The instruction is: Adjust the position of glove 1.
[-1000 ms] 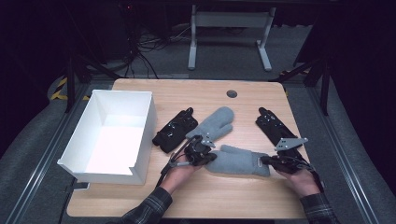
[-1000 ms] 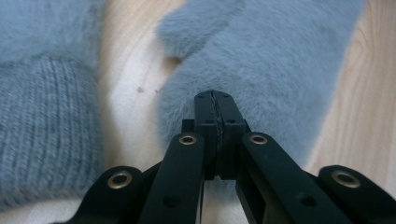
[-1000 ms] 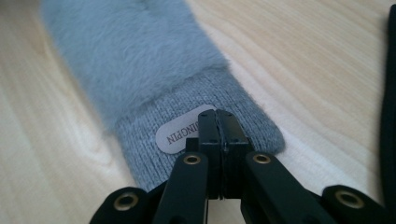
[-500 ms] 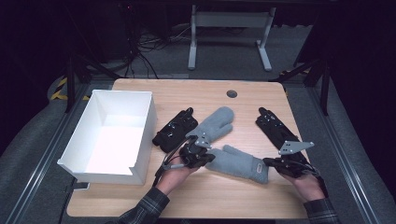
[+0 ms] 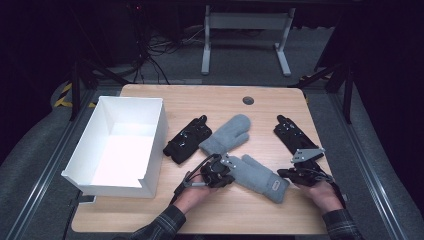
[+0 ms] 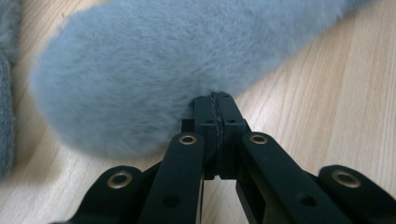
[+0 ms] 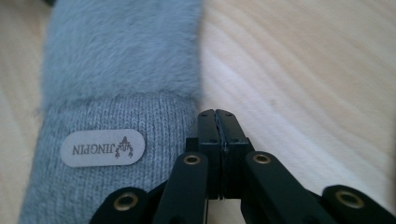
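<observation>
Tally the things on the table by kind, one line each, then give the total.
Grey mittens: 2, the near mitten and the far mitten
Black gloves: 2, the left glove and the right glove
White box: 1
Total: 5

Overall light: desk (image 5: 210,100) brightly lit from above; surroundings nearly black.
Glare: white box (image 5: 150,107) interior washed out.
Shadows: soft, short.
Focus: high view slightly soft; gripper views sharp centrally, wood grain blurred towards the edges.
</observation>
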Tool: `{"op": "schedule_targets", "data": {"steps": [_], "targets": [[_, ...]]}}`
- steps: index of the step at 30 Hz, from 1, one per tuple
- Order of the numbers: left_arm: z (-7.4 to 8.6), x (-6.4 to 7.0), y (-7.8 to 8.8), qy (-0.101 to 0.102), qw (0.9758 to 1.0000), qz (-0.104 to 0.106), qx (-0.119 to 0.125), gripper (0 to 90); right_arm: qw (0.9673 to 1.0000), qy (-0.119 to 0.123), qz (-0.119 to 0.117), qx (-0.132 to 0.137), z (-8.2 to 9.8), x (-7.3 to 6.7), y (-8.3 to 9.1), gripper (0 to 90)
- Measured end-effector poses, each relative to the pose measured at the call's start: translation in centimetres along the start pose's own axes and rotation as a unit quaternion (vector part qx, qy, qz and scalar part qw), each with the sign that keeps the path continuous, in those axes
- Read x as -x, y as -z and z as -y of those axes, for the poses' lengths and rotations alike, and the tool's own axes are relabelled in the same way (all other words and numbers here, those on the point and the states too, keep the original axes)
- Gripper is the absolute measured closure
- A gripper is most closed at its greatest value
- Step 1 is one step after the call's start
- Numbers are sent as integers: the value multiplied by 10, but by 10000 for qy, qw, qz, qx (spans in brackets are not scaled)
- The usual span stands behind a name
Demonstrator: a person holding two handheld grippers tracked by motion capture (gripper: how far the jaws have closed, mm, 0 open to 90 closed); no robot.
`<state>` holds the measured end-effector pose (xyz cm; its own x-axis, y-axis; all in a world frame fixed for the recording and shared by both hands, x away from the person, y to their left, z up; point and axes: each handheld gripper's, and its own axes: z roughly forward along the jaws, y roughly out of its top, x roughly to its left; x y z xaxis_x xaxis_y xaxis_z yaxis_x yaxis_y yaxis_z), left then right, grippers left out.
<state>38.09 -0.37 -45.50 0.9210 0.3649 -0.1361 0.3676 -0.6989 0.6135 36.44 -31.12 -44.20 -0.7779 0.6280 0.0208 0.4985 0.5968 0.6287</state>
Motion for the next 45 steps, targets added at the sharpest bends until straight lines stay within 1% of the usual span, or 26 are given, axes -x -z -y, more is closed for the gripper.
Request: {"op": "schedule_targets", "data": {"steps": [1, 2, 3, 5, 7, 8, 9, 10, 11, 14, 15, 18, 20, 21, 25, 29, 30, 32, 35, 37, 38, 39, 41, 43, 44, 45], "targets": [[0, 0, 0, 0, 10000, 0, 0, 898, 10000, 0, 0, 0, 0, 0, 0, 900], [-2, -1, -2, -21, 10000, 1, -19, 898, 9998, 92, -137, -54, 0, -6, -2, 900], [-2, -1, -2, -21, 10000, 1, -19, 898, 9998, 92, -137, -54, 0, -6, -2, 900], [-4, -1, -2, -25, 10000, -11, -13, 898, 9994, 203, -263, -67, 0, -13, -4, 900], [-6, -2, -2, -22, 10000, -23, 74, 898, 9989, 260, -385, -71, -1, -19, -5, 900], [-7, -2, -3, -38, 10000, -18, 60, 898, 9984, 310, -466, -69, -2, -24, -6, 900], [-7, -2, -3, 2, 10000, -15, 40, 898, 9979, 373, -520, -67, -3, -26, -7, 900], [-7, -2, -3, 2, 10000, -15, 40, 898, 9979, 373, -520, -67, -3, -26, -7, 900], [-7, -4, -4, -17, 10000, -6, 65, 898, 9971, 426, -630, -48, -5, -30, -9, 900], [-8, -5, -5, 34, 10000, 10, 93, 898, 9955, 495, -799, -75, -7, -37, -13, 900], [-9, -6, -5, 12, 10000, 8, 97, 897, 9951, 518, -839, -91, -8, -39, -14, 900], [-9, -7, -6, 81, 9999, 21, 101, 898, 9936, 600, -954, -80, -11, -46, -18, 900], [-10, -8, -5, 71, 9999, 37, 135, 898, 9926, 633, -1031, -81, -13, -51, -21, 900], [-10, -9, -5, 66, 9999, 62, 124, 898, 9918, 674, -1080, -91, -15, -53, -22, 900], [-11, -8, -5, 123, 9998, 49, 176, 897, 9889, 841, -1223, -93, -21, -64, -27, 900], [-12, -8, -6, 94, 9997, 90, 183, 898, 9859, 975, -1360, -91, -27, -75, -32, 900], [-12, -8, -6, 94, 9997, 90, 183, 898, 9859, 975, -1360, -91, -27, -75, -32, 900], [-13, -7, -7, 90, 9997, 94, 194, 898, 9845, 1020, -1424, -123, -29, -80, -34, 900], [-13, -8, -7, 66, 9997, 85, 197, 897, 9832, 1097, -1449, -132, -31, -82, -36, 900], [-12, -9, -5, 107, 9997, 84, 208, 897, 9831, 1098, -1457, -119, -30, -81, -35, 900], [-12, -10, -4, 162, 9995, 70, 262, 896, 9839, 1054, -1439, -100, -30, -81, -34, 900], [-11, -11, -1, 161, 9994, 57, 311, 894, 9848, 1022, -1403, -55, -28, -80, -31, 900], [-11, -13, 3, 167, 9994, 49, 308, 883, 9866, 974, -1306, 61, -25, -76, -23, 900], [-10, -15, 6, 229, 9992, 29, 318, 866, 9895, 874, -1129, 206, -21, -70, -15, 893], [-9, -16, 7, 244, 9991, 10, 335, 852, 9909, 815, -1034, 274, -19, -68, -12, 835], [-9, -17, 8, 296, 9988, -14, 391, 835, 9922, 747, -953, 306, -16, -65, -9, 811]]}}
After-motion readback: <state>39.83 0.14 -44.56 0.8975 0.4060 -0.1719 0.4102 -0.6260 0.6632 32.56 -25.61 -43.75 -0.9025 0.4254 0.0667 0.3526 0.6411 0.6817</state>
